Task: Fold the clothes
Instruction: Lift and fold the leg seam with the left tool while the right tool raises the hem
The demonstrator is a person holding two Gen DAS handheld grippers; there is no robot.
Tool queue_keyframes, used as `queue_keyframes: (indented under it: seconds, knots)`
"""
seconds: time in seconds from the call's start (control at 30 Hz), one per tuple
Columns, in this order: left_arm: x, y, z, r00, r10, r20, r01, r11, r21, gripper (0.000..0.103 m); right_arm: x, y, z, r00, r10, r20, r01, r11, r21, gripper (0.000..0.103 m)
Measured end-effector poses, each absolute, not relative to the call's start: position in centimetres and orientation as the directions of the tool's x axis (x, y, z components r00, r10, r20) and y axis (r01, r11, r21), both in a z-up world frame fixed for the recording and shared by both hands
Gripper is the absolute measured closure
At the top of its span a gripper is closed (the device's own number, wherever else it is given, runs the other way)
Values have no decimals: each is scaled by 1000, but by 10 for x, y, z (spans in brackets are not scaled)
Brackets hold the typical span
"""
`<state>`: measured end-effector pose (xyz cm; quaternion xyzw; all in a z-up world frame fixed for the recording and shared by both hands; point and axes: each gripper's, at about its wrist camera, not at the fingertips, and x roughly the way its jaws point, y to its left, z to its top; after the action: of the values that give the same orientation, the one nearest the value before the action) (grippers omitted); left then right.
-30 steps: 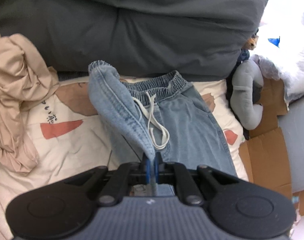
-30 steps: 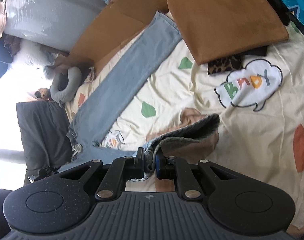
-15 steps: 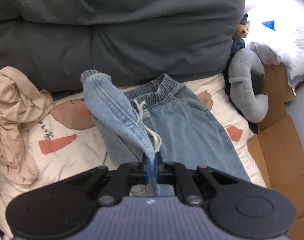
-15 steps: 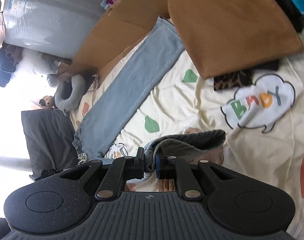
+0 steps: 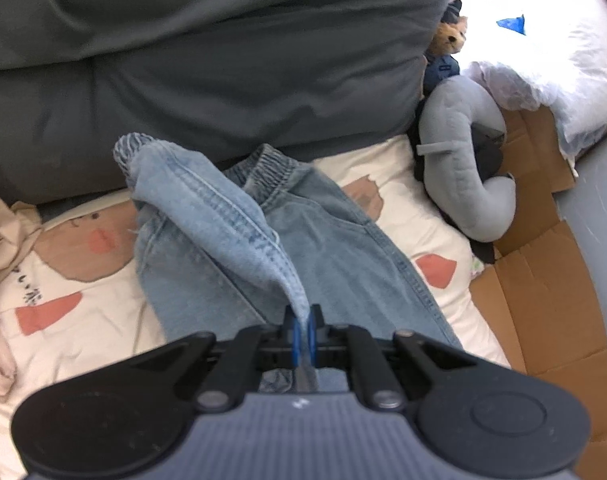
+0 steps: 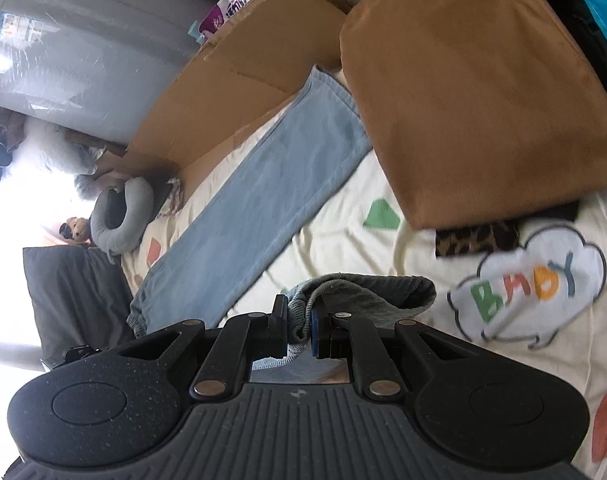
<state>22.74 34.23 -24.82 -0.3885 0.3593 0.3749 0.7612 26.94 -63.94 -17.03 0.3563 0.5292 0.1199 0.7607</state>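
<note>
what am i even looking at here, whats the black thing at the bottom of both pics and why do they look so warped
The black shape is a hand-held two-finger gripper; a person holds one in each hand. Each carries a fisheye camera looking along its fingers, which causes the warping.

One picture is from the left gripper, the other from the right gripper. Both are clamped shut on parts of the same light blue jeans: the left on a lifted fold near the elastic waistband, the right on a bunched edge further down, with one leg lying flat on the patterned bedsheet.

Around them: a grey neck pillow, a folded brown garment, flattened cardboard and a dark grey duvet.
</note>
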Motion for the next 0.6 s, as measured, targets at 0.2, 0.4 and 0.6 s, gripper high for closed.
queue_keyframes:
  seconds: [0.2,0.4,0.6]
  knots:
    - [249,343,-257,466,286,-837,-846,422,-326,99,297,-637,-180,433,538,-723,203,723,660,94]
    - [268,347,-265,471,280,-837,-843,422,-333,99,334,-630,-190,443,516,-733,210,736,644,94]
    - [285,353,-278,480,273,-834,-840,417,-347,98,372,-627,-206,457,488,-744,238,739,631,94]
